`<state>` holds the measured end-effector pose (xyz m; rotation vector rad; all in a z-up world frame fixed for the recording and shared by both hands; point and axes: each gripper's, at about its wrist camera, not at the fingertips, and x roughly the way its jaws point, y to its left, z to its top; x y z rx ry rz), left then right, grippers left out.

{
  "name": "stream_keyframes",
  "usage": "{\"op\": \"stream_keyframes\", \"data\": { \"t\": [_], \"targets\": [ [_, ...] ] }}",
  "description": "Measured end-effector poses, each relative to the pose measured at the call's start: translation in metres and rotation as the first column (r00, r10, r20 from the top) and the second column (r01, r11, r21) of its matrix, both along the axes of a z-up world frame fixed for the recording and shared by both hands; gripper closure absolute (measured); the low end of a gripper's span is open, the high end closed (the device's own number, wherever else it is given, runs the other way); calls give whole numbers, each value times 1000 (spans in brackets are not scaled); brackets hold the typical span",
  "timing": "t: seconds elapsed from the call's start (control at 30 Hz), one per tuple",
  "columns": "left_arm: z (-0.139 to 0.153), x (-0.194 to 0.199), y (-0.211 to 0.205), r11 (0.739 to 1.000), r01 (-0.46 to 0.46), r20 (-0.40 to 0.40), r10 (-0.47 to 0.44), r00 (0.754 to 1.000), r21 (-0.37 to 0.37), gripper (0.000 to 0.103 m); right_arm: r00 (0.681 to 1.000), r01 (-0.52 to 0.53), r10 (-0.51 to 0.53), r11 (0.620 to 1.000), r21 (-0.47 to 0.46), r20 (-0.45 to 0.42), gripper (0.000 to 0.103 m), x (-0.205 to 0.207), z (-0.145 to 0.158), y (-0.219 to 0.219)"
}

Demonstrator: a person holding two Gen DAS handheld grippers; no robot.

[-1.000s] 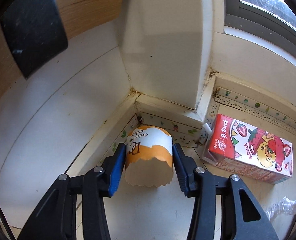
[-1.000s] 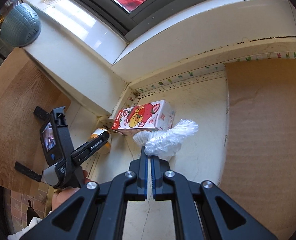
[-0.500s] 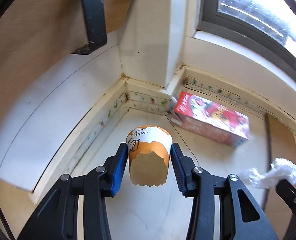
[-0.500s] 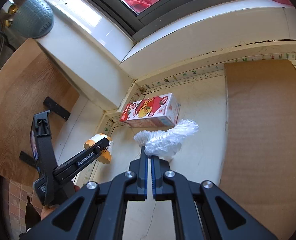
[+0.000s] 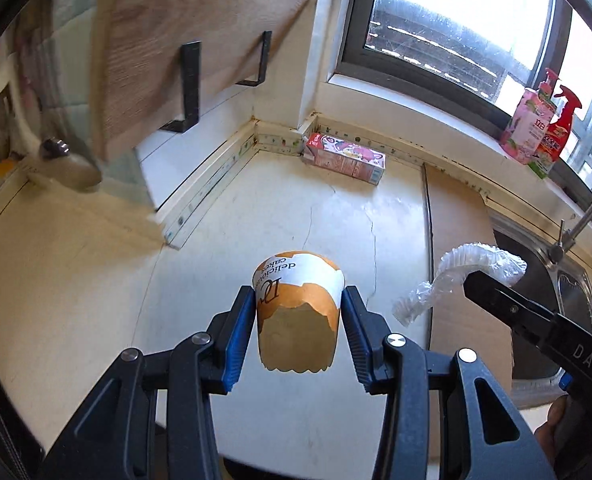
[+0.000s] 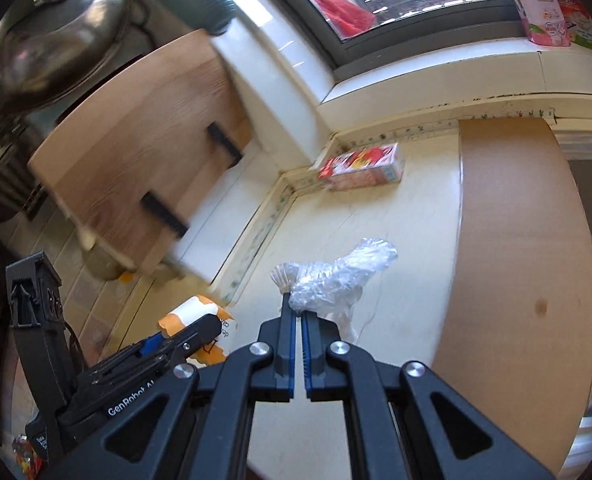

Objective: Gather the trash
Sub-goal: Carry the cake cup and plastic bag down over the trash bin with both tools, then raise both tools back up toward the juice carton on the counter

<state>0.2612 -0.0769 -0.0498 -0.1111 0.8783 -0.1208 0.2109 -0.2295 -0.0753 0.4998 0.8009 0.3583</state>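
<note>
My left gripper [image 5: 298,312] is shut on an orange and white paper cake cup [image 5: 298,316] and holds it above the cream counter [image 5: 287,208]; the cup also shows in the right wrist view [image 6: 193,316]. My right gripper [image 6: 298,312] is shut on a crumpled clear plastic wrapper [image 6: 336,272], held in the air; the wrapper also shows in the left wrist view [image 5: 464,276]. A red juice carton [image 5: 344,156] lies on its side in the far corner under the window, also in the right wrist view [image 6: 362,168].
A wooden board [image 5: 183,52] leans on black brackets at the left. A brown mat [image 6: 520,248] covers the counter beside a steel sink [image 5: 568,280]. Pink and red bottles [image 5: 540,120] stand on the window sill. A steel pot lid [image 6: 51,28] hangs far left.
Both grippers have pulled back and up from the corner with their loads. The cup came off the counter, and the carton now looks far away.
</note>
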Motion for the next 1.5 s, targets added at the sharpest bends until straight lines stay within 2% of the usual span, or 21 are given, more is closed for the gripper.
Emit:
{"op": "stream_keyframes", "data": {
  "t": [0.13, 0.23, 0.37, 0.5, 0.63, 0.73, 0.9, 1.03, 1.07, 1.1, 1.13, 1.2, 1.33, 1.5],
  "targets": [
    [3, -75, 31, 1000, -3, 2, 3, 1000, -27, 61, 998, -59, 59, 998, -24, -4, 100, -65, -2, 31],
    [-5, -124, 51, 1000, -4, -9, 4, 1000, -29, 60, 993, -115, 113, 993, -37, -47, 100, -108, -17, 53],
    [-37, -180, 75, 1000, -9, -80, 7, 997, -25, 60, 970, -212, 202, 975, -66, -137, 100, -156, -47, 83],
    [-88, -211, 91, 999, -17, -192, 8, 981, -45, 60, 931, -312, 281, 944, -108, -234, 100, -188, -84, 110],
    [-152, -217, 101, 997, -34, -289, 13, 957, -70, 60, 886, -357, 300, 927, -110, -353, 100, -192, -144, 122],
    [-212, -213, 105, 995, -46, -334, 13, 943, -92, 59, 850, -372, 295, 923, -101, -436, 100, -185, -207, 125],
    [-325, -191, 111, 986, -68, -432, -3, 902, -149, 57, 784, -368, 280, 928, -52, -554, 99, -161, -315, 119],
    [-398, -176, 120, 984, -82, -506, -9, 862, -156, 54, 745, -352, 241, 934, -59, -622, 97, -143, -398, 113],
    [-412, -174, 124, 984, -86, -517, -7, 856, -155, 49, 729, -357, 234, 932, -66, -643, 97, -139, -415, 113],
    [-421, -171, 125, 984, -87, -526, -8, 851, -156, 47, 714, -359, 227, 931, -68, -662, 91, -136, -431, 113],
    [-433, -171, 127, 984, -93, -537, -3, 844, -151, 41, 702, -360, 223, 931, -67, -676, 78, -134, -444, 113],
    [-451, -170, 131, 987, -100, -553, 12, 833, -128, 35, 688, -355, 207, 932, -73, -695, 59, -130, -461, 111],
    [-469, -169, 129, 992, -92, -576, 22, 817, -92, 30, 688, -350, 202, 934, -76, -697, 58, -130, -474, 110],
    [-473, -175, 127, 992, -105, -594, 46, 803, -65, 30, 694, -355, 198, 930, -90, -692, 58, -133, -467, 109]
  ]
}}
